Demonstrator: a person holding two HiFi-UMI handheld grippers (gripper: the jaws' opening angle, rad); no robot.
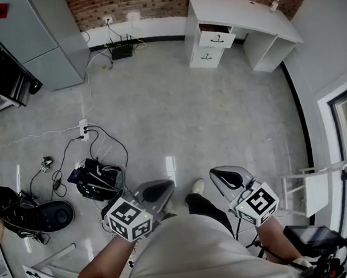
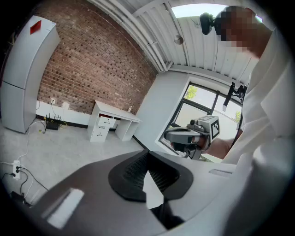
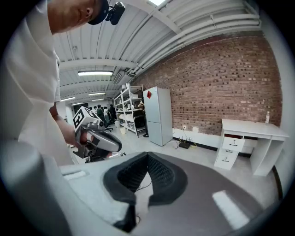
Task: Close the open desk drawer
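Under the desk's (image 1: 244, 12) left edge, the drawer (image 1: 216, 38) stands open, far off. Left tool (image 1: 156, 192) and right tool (image 1: 228, 178) are narrow and empty. Walk close, then push its front squarely.

The white desk (image 1: 244, 13) stands against the brick wall (image 1: 142, 1) at the far end of the room. Its drawer unit sits at the desk's left end (as the head view shows it), two white drawers stacked. The top drawer (image 1: 216, 38) is pulled out, with a dark gap open behind its front. The lower drawer (image 1: 207, 57) sits flush. Each front carries a small dark handle.
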